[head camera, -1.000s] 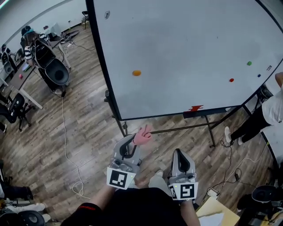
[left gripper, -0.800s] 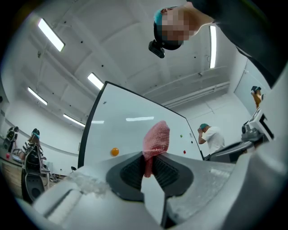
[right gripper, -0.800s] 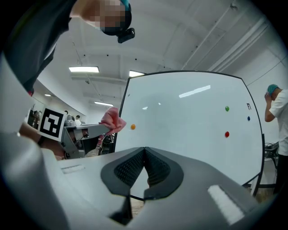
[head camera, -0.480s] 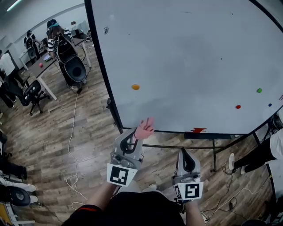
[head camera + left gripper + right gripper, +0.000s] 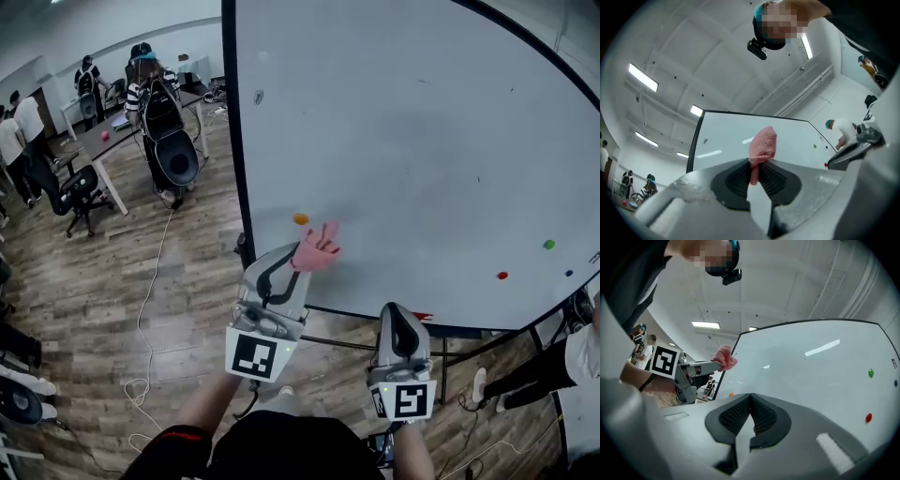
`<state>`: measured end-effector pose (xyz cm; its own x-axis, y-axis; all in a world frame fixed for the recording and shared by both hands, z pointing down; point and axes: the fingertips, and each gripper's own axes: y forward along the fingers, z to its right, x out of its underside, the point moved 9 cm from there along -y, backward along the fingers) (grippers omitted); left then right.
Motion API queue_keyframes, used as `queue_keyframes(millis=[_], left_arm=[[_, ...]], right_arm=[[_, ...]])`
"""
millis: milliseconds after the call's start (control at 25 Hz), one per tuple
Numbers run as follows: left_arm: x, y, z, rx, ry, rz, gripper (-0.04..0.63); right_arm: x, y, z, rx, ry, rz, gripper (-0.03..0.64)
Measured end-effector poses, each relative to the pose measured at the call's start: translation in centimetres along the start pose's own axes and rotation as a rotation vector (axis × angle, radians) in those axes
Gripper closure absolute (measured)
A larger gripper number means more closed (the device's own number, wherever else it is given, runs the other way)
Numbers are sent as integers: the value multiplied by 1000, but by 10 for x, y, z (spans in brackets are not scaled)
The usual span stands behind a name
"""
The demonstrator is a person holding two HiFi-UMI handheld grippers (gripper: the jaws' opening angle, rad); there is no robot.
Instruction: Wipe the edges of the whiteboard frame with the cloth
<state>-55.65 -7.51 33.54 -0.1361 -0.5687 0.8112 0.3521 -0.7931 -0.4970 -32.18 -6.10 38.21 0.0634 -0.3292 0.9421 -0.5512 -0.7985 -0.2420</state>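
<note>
A: Two questions: where's the cloth, and what's holding it?
B: Left gripper is clamped on it, up in front of the whiteboard, near the black frame along its left edge.
A: Right gripper?
B: Lower down, jaws pressed together, empty.

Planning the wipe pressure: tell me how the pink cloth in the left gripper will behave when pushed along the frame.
Probably floppy: the pink cloth bunches loosely above the left gripper, so it should fold against the frame. Its mesh-like weave suggests grip, not slip.
</note>
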Motion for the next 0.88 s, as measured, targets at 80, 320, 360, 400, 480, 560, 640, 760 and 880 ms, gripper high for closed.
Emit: queue_keyframes(millis=[80,320,360,400,480,560,640,760,880], left_arm=[[-11,13,-16,-22,47,50,558],[-35,59,-55,-50,158,123,559],[-37,64,-63,-54,181,119,559],[-38,68,-71,-59,210,113,559],[-45,75,-87,-68,279,109,560],[-55,83,-102,-68,349,108,559],[-66,90,-114,-68,410,103,560],[-81,99,-128,-82,488,83,560],[-97,112,-134,-104,564,62,560]], right_arm=[[-14,15,1,-23,-9,29,615],[-42,65,16,-41,-68,92,615],[-45,73,16,-42,-69,101,615],[-48,80,15,-46,-68,107,615],[-54,93,12,-58,-72,109,615],[-61,103,11,-69,-87,110,615],[-67,111,11,-68,-101,121,615],[-79,121,13,-75,-90,144,615],[-91,132,17,-114,-77,174,615]])
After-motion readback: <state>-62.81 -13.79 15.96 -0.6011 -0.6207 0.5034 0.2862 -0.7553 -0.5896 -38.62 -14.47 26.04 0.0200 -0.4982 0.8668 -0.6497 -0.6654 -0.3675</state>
